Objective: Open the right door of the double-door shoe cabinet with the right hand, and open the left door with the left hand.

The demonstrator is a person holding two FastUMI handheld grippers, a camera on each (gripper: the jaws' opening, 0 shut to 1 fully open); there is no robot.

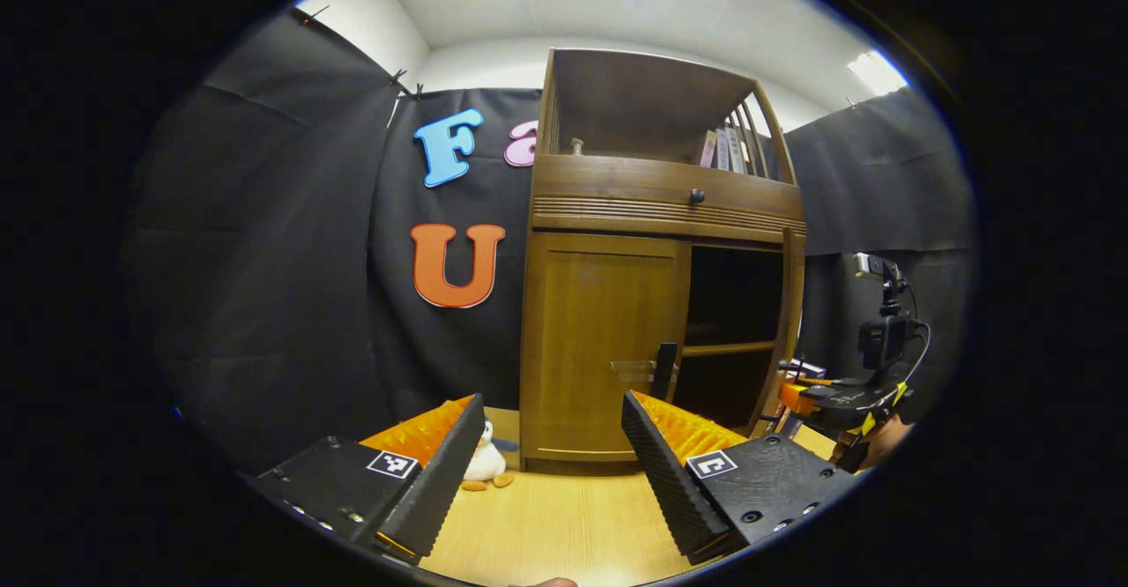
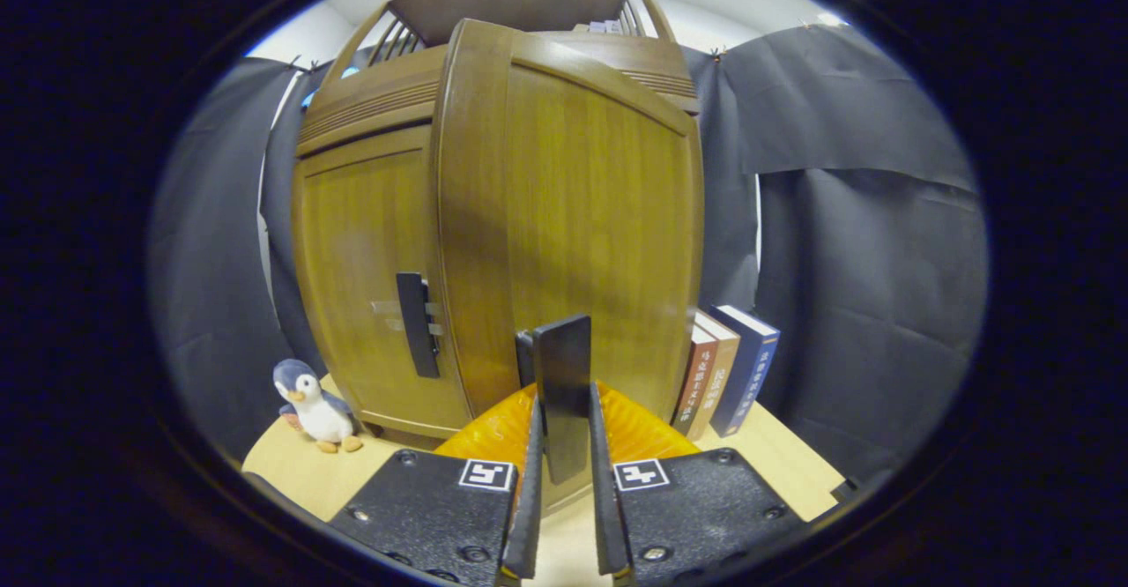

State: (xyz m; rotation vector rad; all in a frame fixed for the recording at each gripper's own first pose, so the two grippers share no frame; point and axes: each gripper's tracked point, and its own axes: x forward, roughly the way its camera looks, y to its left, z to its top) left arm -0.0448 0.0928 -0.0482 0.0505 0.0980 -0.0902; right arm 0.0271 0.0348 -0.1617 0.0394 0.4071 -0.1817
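The right door [image 2: 564, 208] fills the middle of the right gripper view, swung open, and the right tongs [image 2: 564, 481] pinch its handle [image 2: 562, 393]. A hard pull could tip the cabinet [image 1: 656, 261]. The left door [image 1: 599, 340], at center in the left gripper view, is shut. The left tongs [image 1: 551, 464] are wide open, holding nothing, and could miss its handle [image 1: 664, 371] or bump the penguin [image 1: 485, 462] on the bench [image 1: 564, 525].

Brown right door [image 2: 582, 217] open, left door [image 1: 604, 345] shut
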